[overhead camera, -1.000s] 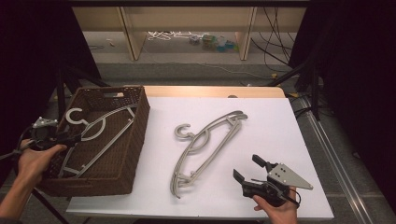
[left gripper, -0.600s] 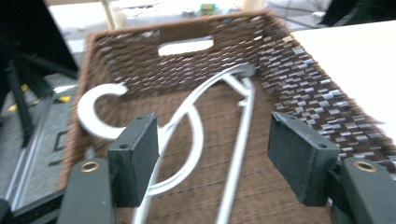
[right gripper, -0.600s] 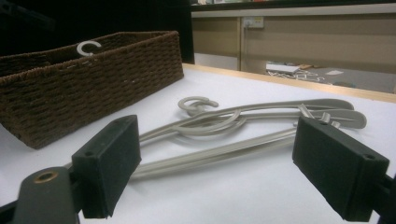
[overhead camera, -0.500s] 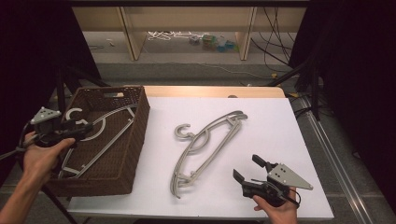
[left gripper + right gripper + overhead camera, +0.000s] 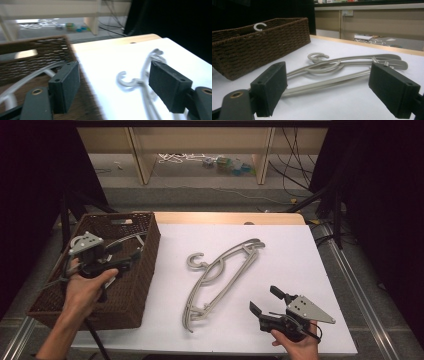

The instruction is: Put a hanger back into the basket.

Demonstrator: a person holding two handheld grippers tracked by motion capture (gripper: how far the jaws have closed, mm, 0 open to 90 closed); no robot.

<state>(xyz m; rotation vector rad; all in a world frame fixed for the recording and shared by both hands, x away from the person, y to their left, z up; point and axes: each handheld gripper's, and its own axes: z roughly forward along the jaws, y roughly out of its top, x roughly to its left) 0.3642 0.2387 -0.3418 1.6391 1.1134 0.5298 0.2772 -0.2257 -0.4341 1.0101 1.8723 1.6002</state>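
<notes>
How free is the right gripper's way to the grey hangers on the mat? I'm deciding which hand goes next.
Probably free: the right gripper stands open, facing the grey hangers, with bare white mat between them.

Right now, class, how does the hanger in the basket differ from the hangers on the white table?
The hanger in the basket is white, single, and leans on the brown wicker basket. The hangers on the table are grey, stacked together, and lie flat on the white table. Both have open C-shaped hooks.
</notes>
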